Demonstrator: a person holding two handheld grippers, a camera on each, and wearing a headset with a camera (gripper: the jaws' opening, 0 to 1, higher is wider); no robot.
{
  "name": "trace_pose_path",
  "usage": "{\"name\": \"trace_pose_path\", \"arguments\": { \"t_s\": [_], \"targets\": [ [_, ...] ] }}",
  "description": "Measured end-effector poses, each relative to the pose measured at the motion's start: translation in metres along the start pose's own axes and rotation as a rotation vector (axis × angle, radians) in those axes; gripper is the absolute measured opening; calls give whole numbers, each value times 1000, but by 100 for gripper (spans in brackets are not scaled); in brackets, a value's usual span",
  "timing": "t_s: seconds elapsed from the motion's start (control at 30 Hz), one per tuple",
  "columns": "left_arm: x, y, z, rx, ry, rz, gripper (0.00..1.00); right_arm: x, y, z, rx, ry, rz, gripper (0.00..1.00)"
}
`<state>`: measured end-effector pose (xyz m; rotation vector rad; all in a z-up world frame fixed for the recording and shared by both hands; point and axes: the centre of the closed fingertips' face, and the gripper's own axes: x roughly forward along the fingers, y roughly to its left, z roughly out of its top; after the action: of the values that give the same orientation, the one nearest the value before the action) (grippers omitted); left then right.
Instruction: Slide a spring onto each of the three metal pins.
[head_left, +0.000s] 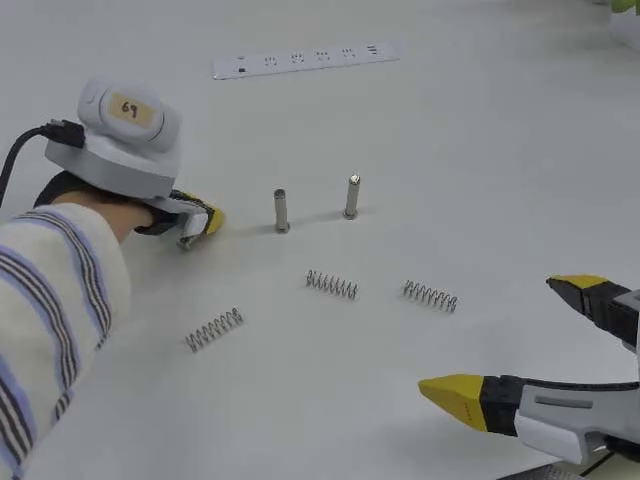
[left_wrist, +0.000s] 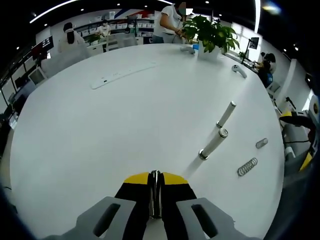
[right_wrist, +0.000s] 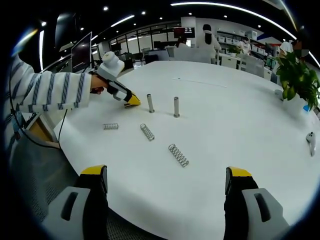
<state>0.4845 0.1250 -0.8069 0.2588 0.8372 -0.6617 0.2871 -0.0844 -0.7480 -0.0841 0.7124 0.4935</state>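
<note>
Left tongs (head_left: 203, 224), stickered "69", clamped on a metal pin (left_wrist: 156, 195); right tongs (head_left: 484, 333) gaping wide, empty, at lower right.

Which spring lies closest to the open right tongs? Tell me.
The rightmost spring in the head view, just beyond the right tongs; the middle spring and left spring lie farther off.

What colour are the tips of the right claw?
Yellow tips on the right claw, black behind them; clearest in the head view.
</note>
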Motion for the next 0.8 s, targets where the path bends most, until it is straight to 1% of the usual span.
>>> {"name": "trace_pose_path", "arguments": {
  "t_s": [0.03, 0.13, 0.17, 0.33, 0.43, 0.57, 0.63, 0.73, 0.8],
  "targets": [
    [0, 1, 0, -10, 6, 3, 0, 0, 0, 0, -1, 1, 1, 97],
    [-1, 2, 0, -21, 4, 4, 0, 0, 1, 0, -5, 4, 6, 97],
    [-1, 3, 0, -34, 3, 1, 0, 0, 2, 0, -5, 3, 10, 98],
    [-5, 4, -1, -39, 3, 17, 0, -1, 1, 4, -1, -13, 6, 98],
    [-13, 9, 2, -89, -9, 46, 0, -1, 0, 4, 4, -19, 3, 97],
    [-24, 7, 6, -131, -33, 43, 0, -2, 0, 3, 4, -23, 0, 97],
    [-30, 3, 8, -113, -45, 35, 0, -3, 0, 2, -3, -23, -5, 97],
    [-37, 1, 11, -83, -54, 46, 0, -3, 2, 4, -14, -30, -5, 97],
    [-40, 0, 12, -74, -60, 46, 0, -3, 3, 5, -13, -38, -2, 97]
  ]
}}
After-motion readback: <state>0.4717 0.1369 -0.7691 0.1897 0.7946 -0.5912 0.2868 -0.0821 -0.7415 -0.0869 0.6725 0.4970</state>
